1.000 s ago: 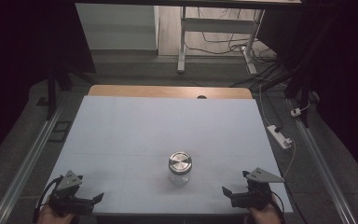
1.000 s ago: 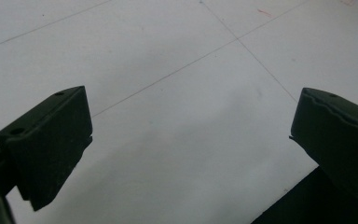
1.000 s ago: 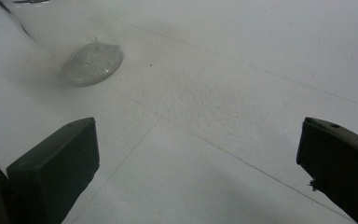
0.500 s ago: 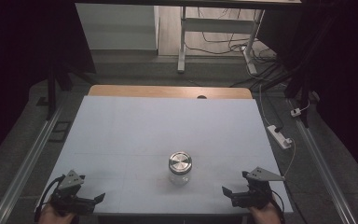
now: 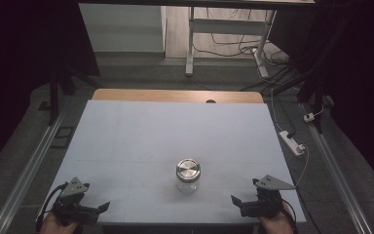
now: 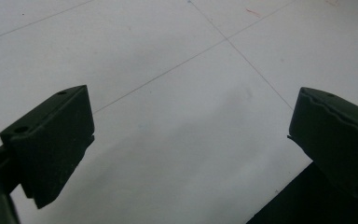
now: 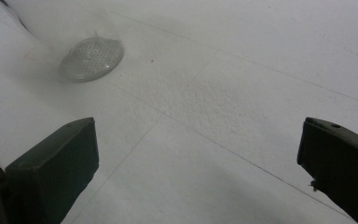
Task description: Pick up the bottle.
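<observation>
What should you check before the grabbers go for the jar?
1. Jar upright on the table: ok.
2. Metal lid on the jar: ok, it sits on top; whether it is screwed tight, cannot tell.
3. Left gripper open and holding nothing: ok, its jaws stand wide apart over bare table.
4. Right gripper open and holding nothing: ok, jaws wide apart.
5. Path to the jar free: ok, nothing lies between either gripper and the jar.
6. Grippers touching the jar: not yet, both sit near the front edge, one on each side of it.
</observation>
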